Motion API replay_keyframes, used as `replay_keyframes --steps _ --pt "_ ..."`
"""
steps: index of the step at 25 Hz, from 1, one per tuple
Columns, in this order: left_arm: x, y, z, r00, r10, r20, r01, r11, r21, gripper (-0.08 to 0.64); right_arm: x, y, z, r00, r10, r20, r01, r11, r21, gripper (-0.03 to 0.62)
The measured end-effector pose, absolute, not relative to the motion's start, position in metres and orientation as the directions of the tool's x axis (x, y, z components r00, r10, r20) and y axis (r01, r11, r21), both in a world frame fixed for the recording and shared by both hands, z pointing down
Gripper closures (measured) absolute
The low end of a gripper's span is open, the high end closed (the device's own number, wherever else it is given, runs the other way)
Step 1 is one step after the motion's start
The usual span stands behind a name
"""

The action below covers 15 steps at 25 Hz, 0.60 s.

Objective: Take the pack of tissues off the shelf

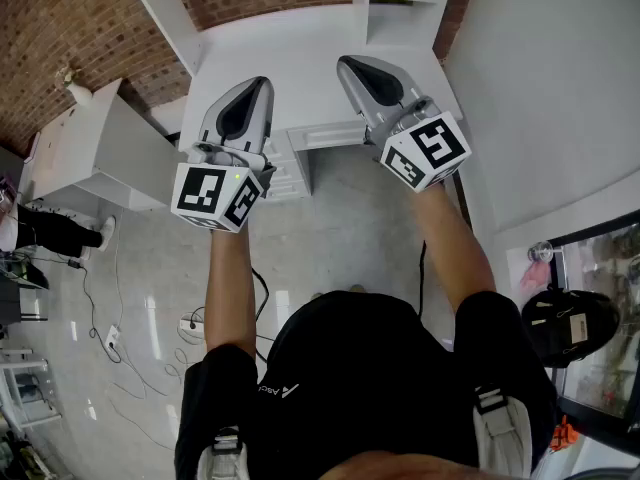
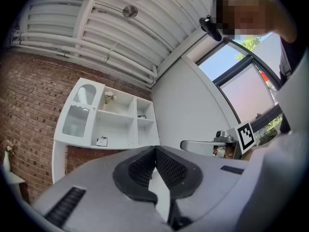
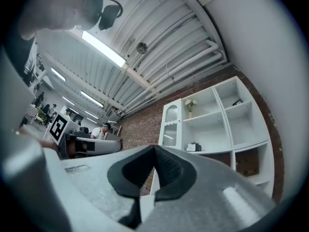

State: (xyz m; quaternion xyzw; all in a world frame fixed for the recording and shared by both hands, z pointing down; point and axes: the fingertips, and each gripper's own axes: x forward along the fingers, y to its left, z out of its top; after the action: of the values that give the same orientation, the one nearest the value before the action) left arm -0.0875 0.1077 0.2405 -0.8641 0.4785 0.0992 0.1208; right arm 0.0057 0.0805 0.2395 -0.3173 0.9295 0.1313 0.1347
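The pack of tissues (image 2: pixel 102 141) is a small white box with a dark mark, lying on a middle shelf of the white shelf unit (image 2: pixel 118 124) against the brick wall. It also shows in the right gripper view, where the pack of tissues (image 3: pixel 193 147) sits on the shelf unit (image 3: pixel 217 124). Both grippers are held up in the air, well short of the shelf and aimed at it. My left gripper (image 2: pixel 155 149) (image 1: pixel 262 84) is shut with nothing in it. My right gripper (image 3: pixel 154 148) (image 1: pixel 346 64) is likewise shut and empty.
A vase of flowers (image 2: pixel 109 98) stands one shelf above the pack, beside a glass-fronted door (image 2: pixel 79 111). A small dark item (image 2: pixel 141 116) lies in the right compartment. A low white cabinet (image 1: pixel 95 148) stands at the left, cables (image 1: pixel 115 343) trail on the floor, and a person (image 3: pixel 102 129) sits far off.
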Motion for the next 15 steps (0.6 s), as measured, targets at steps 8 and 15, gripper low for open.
replay_keyframes --steps 8,15 --pt "-0.080 0.107 0.238 0.520 -0.804 -0.289 -0.852 -0.511 -0.113 0.561 0.016 0.080 0.239 -0.765 -0.551 -0.333 -0.623 0.765 0.163 0.592" --pt "-0.066 0.097 0.236 0.498 -0.816 -0.294 -0.866 -0.489 -0.110 0.561 0.036 0.073 0.241 -0.770 -0.542 -0.336 -0.613 0.774 0.157 0.592"
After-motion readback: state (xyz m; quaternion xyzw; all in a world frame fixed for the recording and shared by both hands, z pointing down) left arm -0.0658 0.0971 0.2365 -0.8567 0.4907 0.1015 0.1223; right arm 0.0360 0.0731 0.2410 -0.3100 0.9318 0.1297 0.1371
